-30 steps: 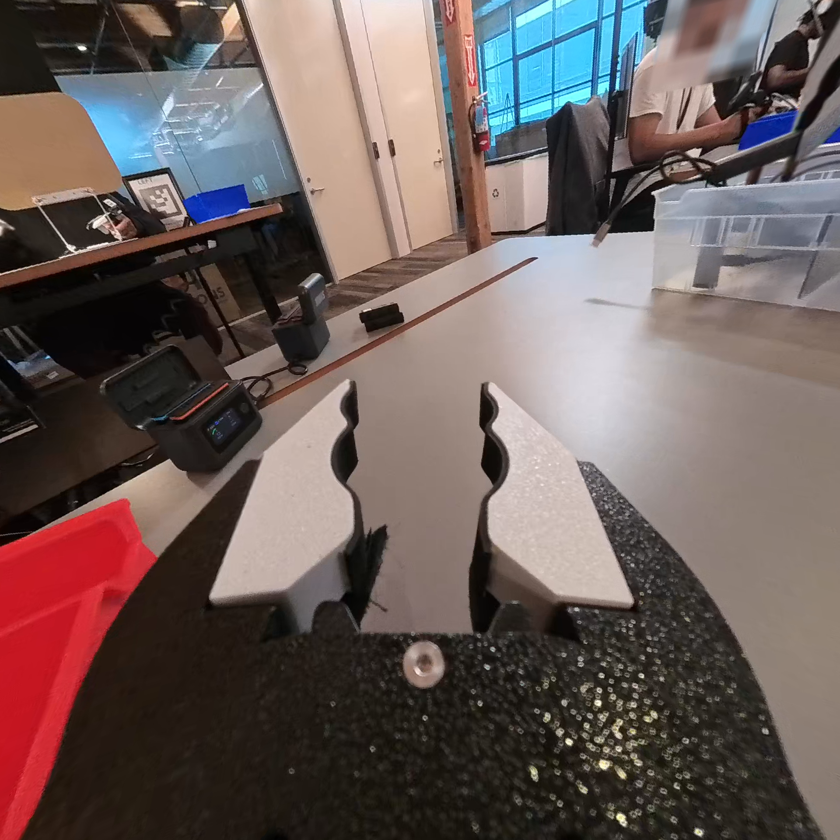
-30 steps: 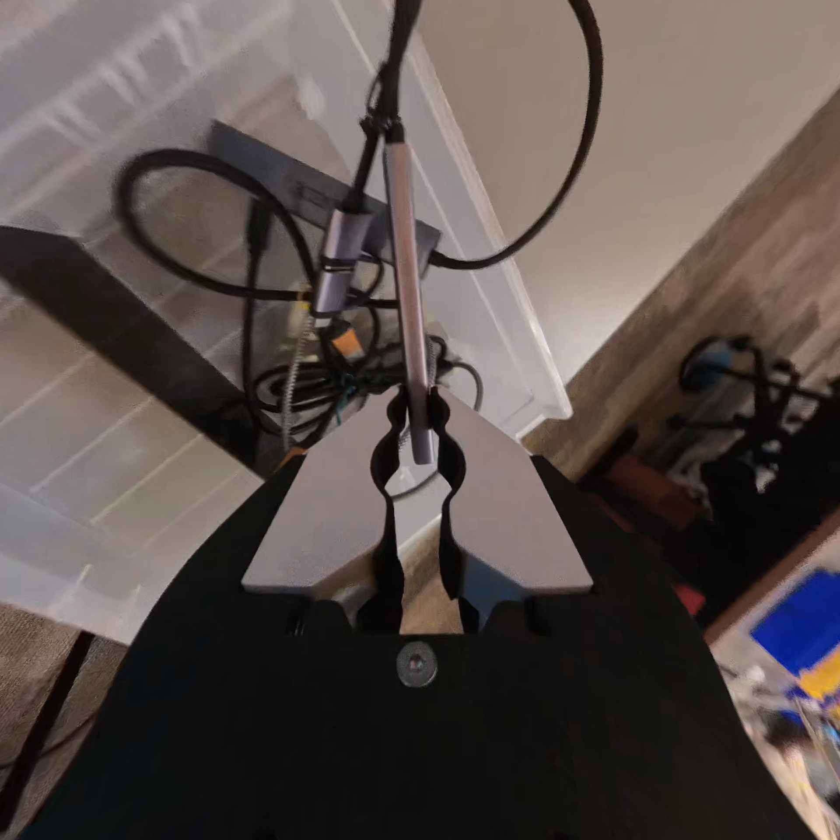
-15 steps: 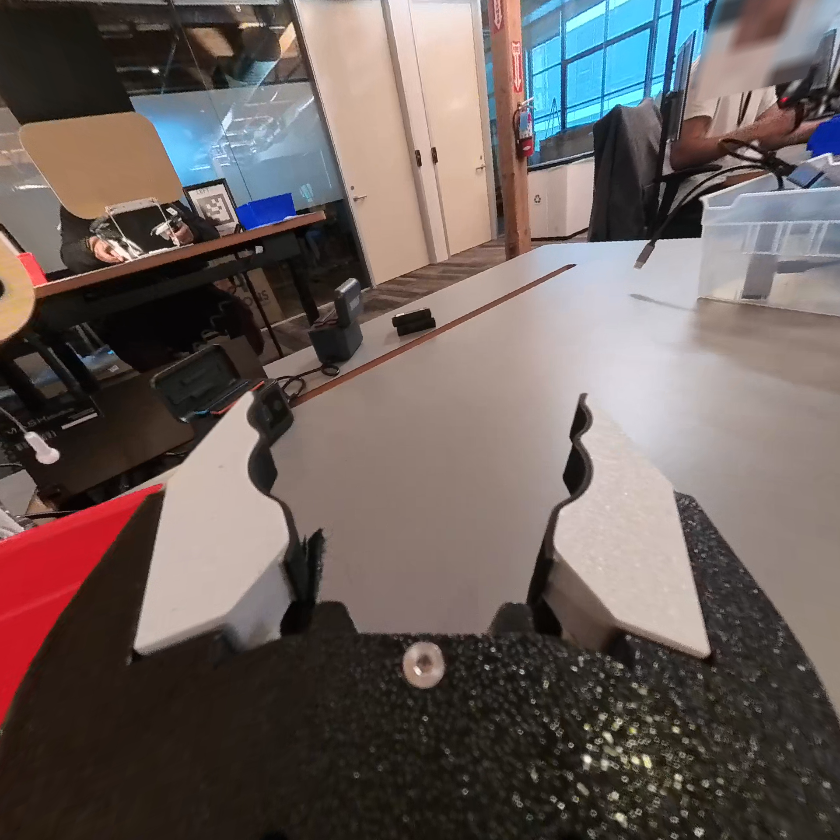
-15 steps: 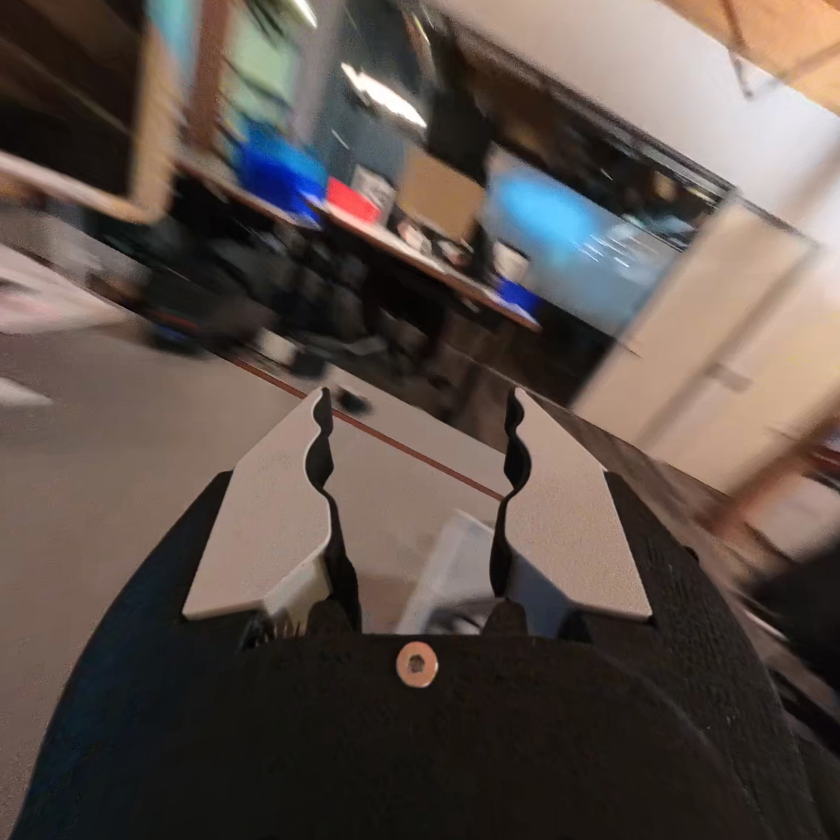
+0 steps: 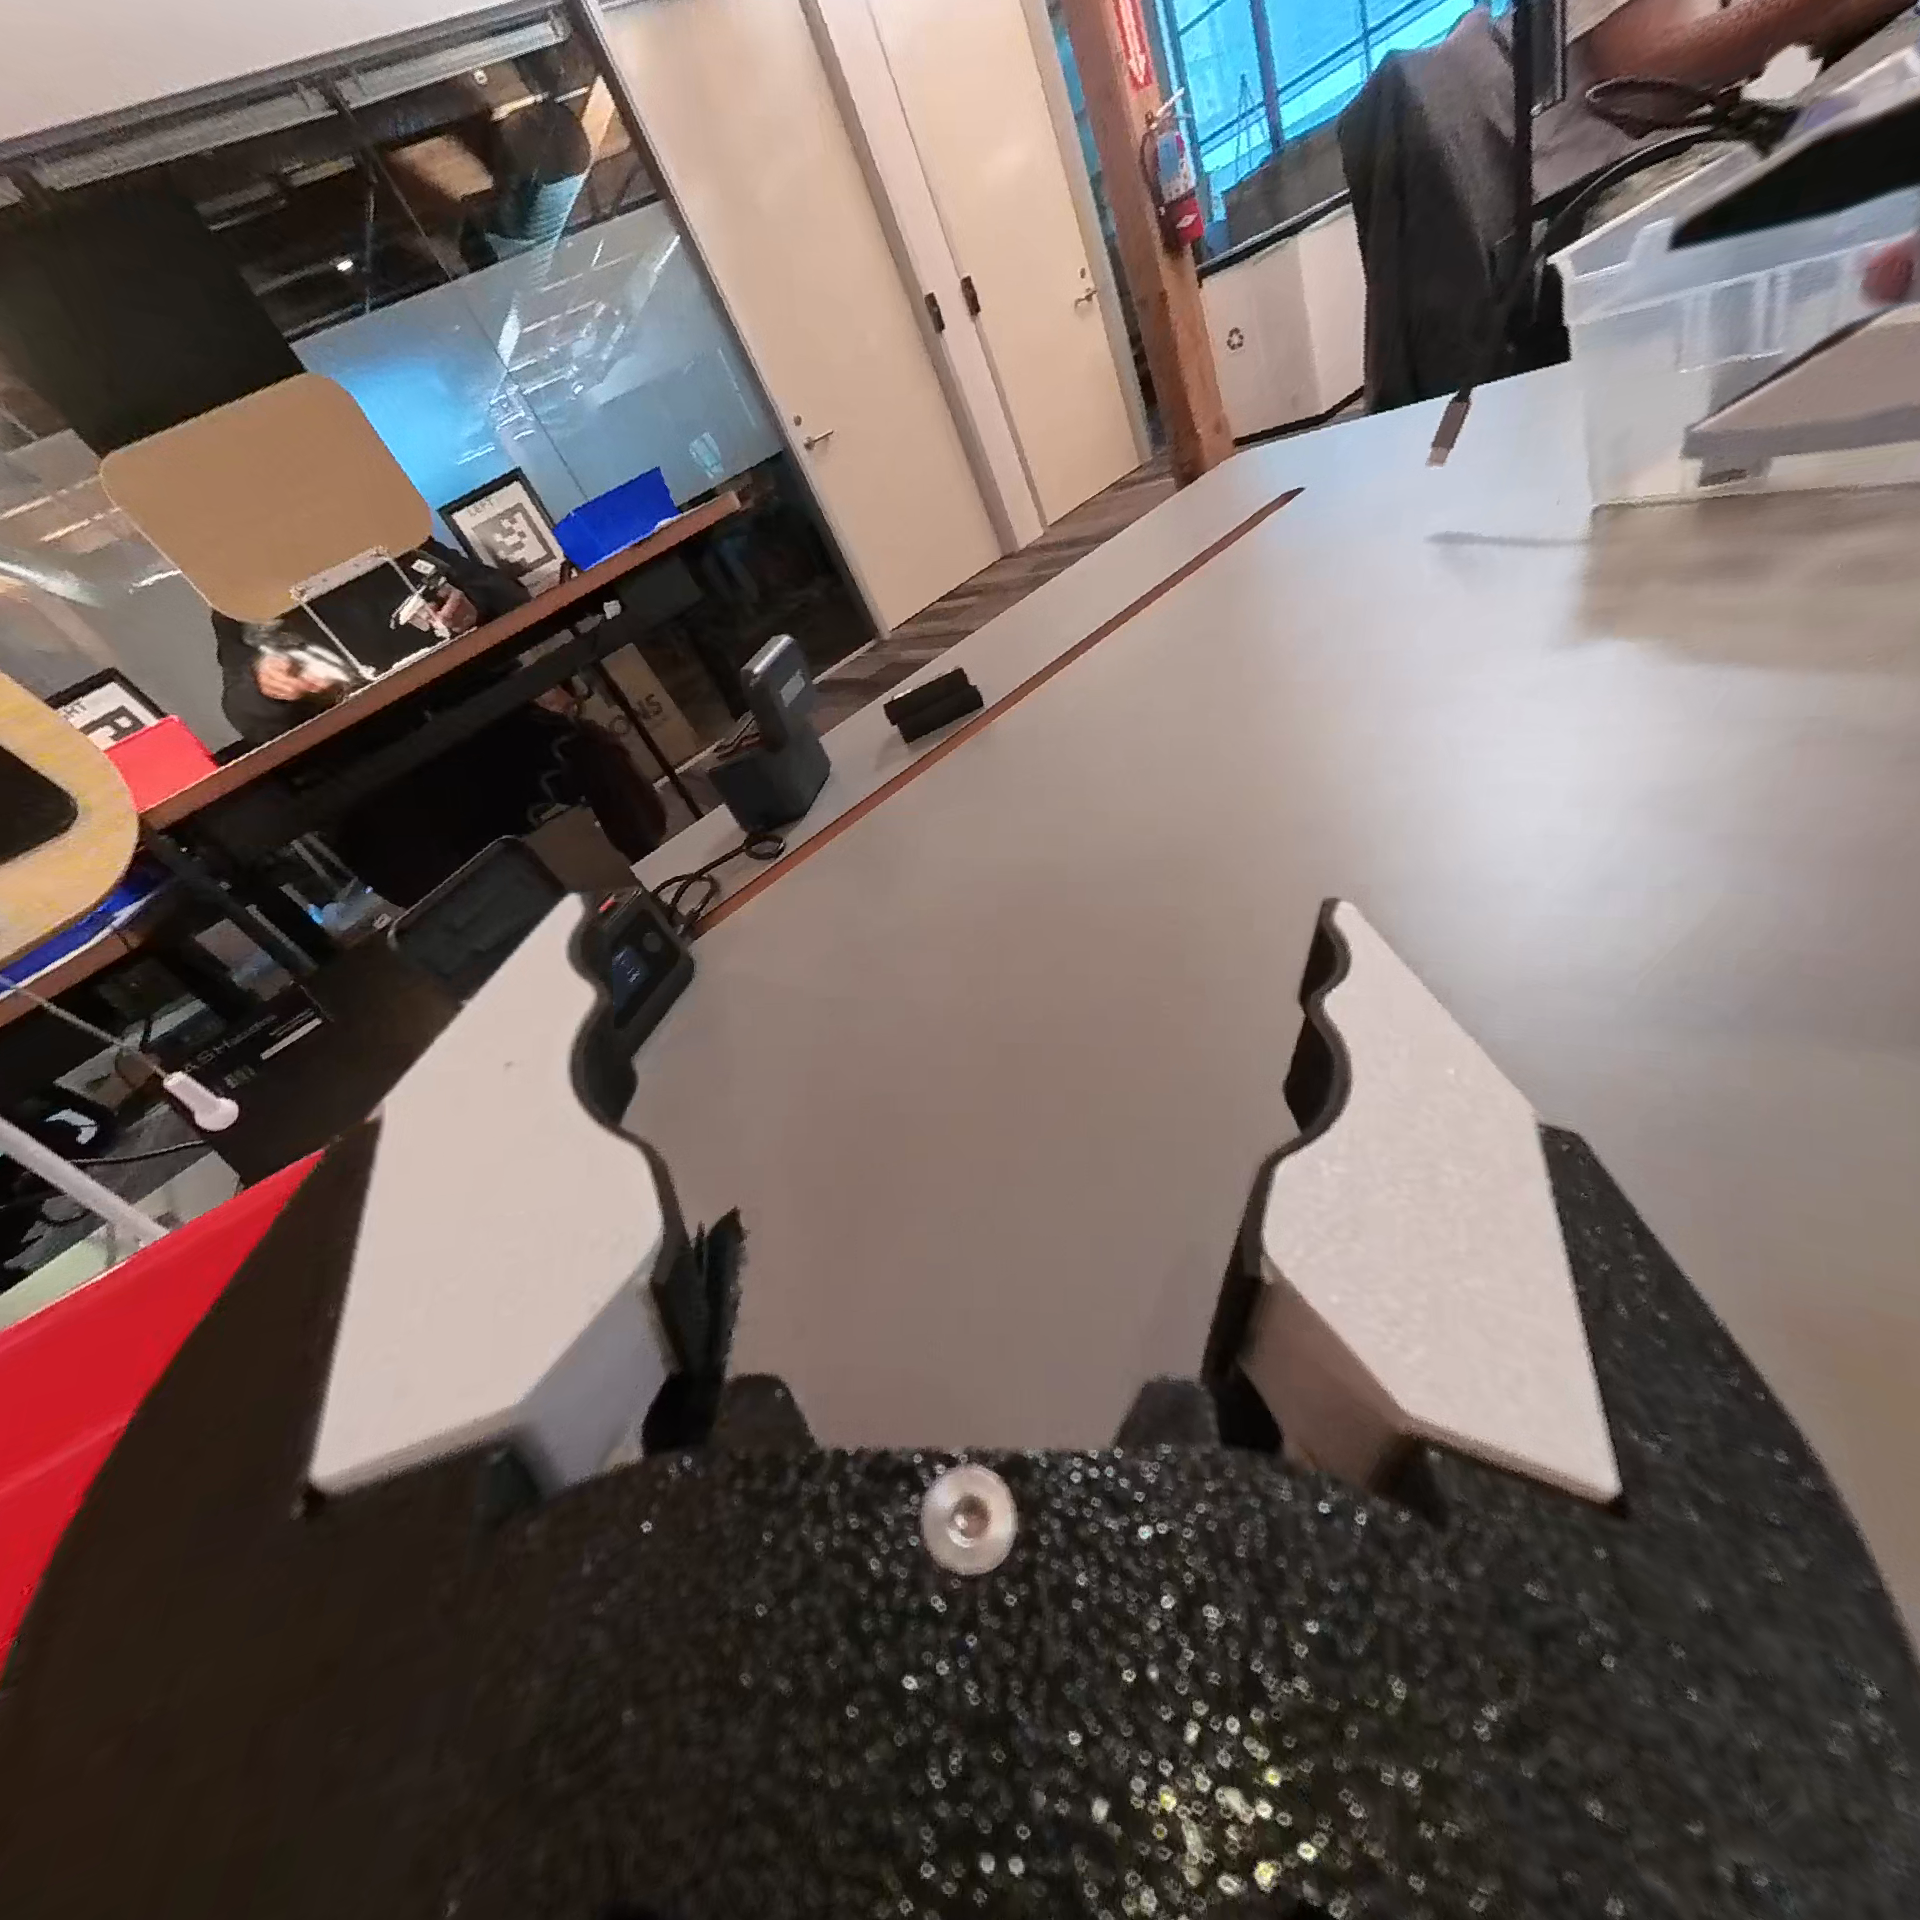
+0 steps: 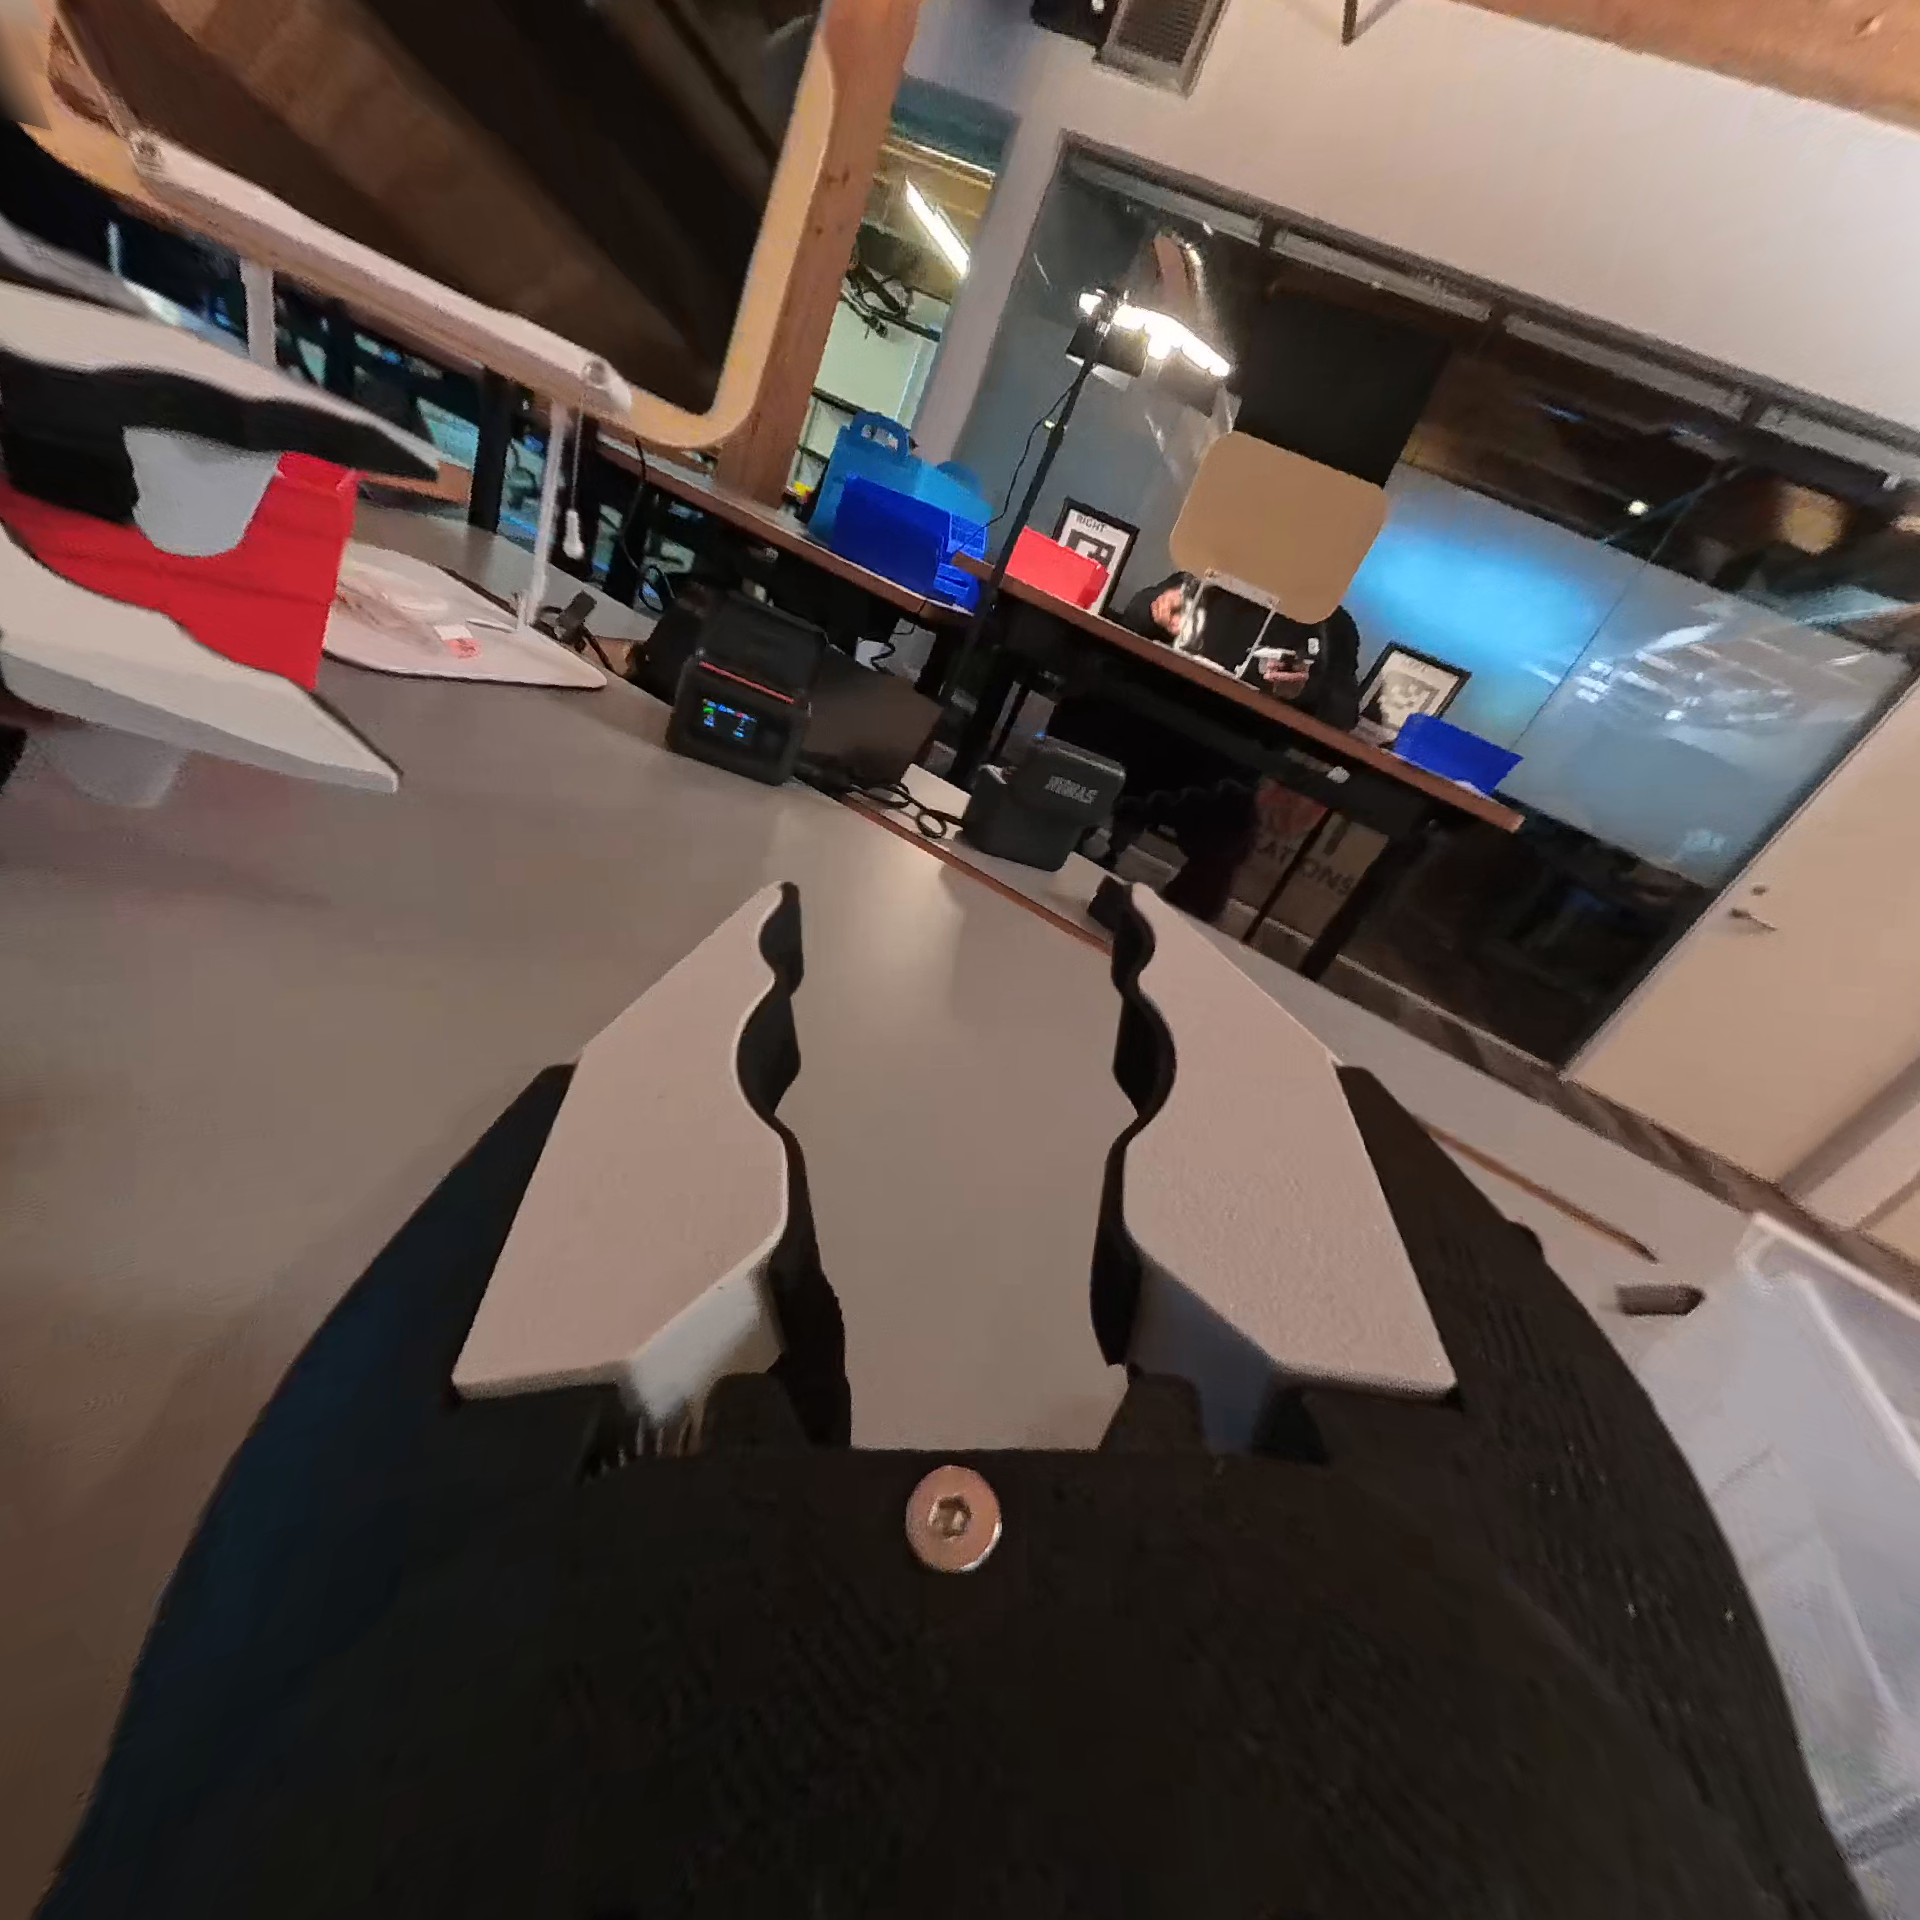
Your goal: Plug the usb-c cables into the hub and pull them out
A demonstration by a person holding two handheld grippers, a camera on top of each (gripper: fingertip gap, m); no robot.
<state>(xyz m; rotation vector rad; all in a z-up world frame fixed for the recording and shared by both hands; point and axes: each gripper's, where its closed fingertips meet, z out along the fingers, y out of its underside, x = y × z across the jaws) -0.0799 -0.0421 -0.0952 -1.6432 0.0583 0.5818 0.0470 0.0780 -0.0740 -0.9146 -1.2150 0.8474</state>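
My left gripper is open wide and empty, low over the grey table. My right gripper is open and empty, also low over the table. A dark usb-c cable hangs beside the clear plastic bin, with its plug dangling above the table. The bin's rim shows at the lower right of the right wrist view, with a small dark plug end by it. The hub is out of sight. Each gripper shows blurred at the edge of the other's view.
A red bin is at my left, also seen in the right wrist view. A black case with a lit screen, a grey dock and a small black block stand along the table's far edge. People sit at desks beyond.
The right gripper, shut on the slim grey hub above the bin a second ago, has let go and swung away to face across the table. The left gripper has opened wider.
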